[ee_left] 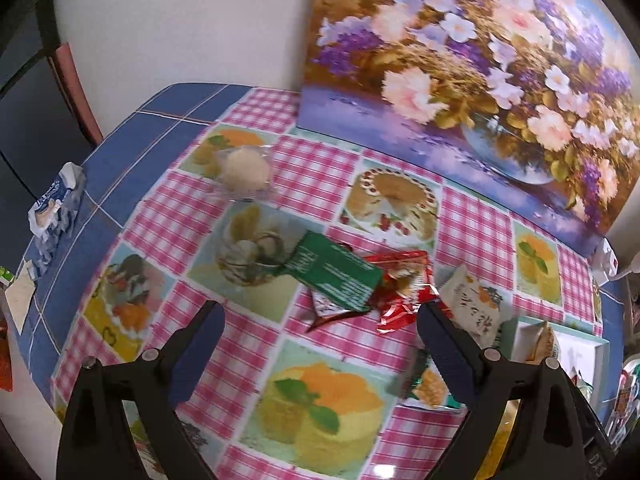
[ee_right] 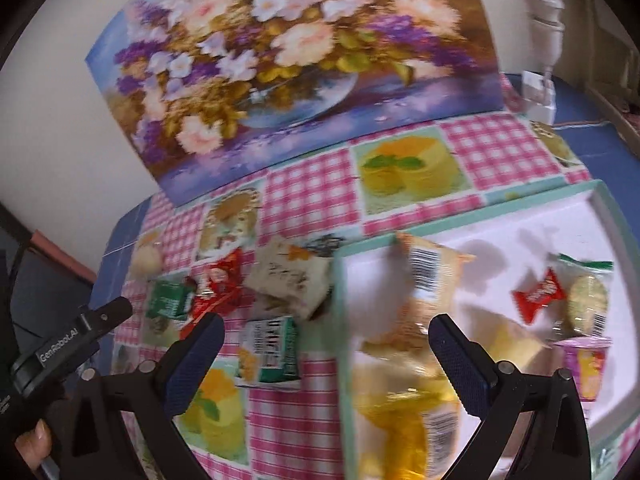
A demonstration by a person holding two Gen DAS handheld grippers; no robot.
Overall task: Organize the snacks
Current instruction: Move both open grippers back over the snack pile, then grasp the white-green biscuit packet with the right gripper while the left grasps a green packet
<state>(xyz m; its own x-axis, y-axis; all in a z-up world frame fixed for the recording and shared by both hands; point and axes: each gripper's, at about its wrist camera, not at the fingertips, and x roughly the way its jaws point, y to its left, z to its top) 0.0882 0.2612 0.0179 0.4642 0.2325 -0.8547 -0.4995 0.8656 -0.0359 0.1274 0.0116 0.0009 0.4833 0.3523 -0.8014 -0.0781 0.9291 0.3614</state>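
Left wrist view: the left gripper (ee_left: 320, 316) hangs over the checked tablecloth (ee_left: 320, 168), fingers spread wide & holding nothing. Ahead lie the loose snacks: a green packet (ee_left: 334, 270) partly over a red wrapper (ee_left: 396, 280), a beige packet (ee_left: 476, 300) to the right, a clear-wrapped round cake (ee_left: 244, 170) farther back. The white tray (ee_left: 588, 356) shows at the right edge. A floral painting (ee_left: 460, 60) leans vs. the wall.

Right wrist view: the right gripper (ee_right: 326, 338) straddles the tray's near rim (ee_right: 344, 320), jaws wide apart, empty. Inside the tray: a yellow bag (ee_right: 420, 432), a barcoded pale bag (ee_right: 432, 280), a small red candy (ee_right: 538, 296), a round cracker pack (ee_right: 588, 302), a pink cup (ee_right: 588, 360). Left of the rim, on the cloth, a green-and-white packet (ee_right: 272, 354) sits between the fingers' line & the pile. The left gripper's body (ee_right: 72, 344) shows at far left, a hand (ee_right: 36, 440) under it.

Risks, approx.: green packet overlaps the red wrapper, so a pinch may drag both; glossy film could slip from the pads; a low pass may catch the tray rim & shove the tray.
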